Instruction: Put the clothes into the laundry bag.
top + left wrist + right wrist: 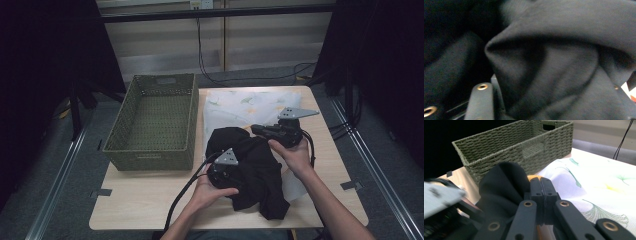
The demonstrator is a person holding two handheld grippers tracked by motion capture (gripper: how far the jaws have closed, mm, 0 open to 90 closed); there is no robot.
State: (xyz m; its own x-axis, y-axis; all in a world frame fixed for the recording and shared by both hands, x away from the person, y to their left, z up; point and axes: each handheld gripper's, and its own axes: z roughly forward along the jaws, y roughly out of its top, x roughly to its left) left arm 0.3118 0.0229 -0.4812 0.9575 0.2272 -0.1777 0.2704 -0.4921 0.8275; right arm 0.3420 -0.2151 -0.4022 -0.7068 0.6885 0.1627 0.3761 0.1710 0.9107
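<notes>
Lying crumpled at the near middle of the wooden table [150, 200] is a black garment [260, 175], partly overlapping a white leaf-printed cloth [240, 107]. The left gripper [223, 172] is resting on the garment's near-left part, its jaws parted with folds bunching between them. The right gripper [541, 192] is sitting at the garment's far edge, jaws clenched together. Standing far left is a green woven basket [155, 120].

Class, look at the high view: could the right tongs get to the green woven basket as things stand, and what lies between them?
Probably yes. The right tongs point toward the basket, which sits open-topped beside them; just the black garment and leafy cloth lie low between.
</notes>
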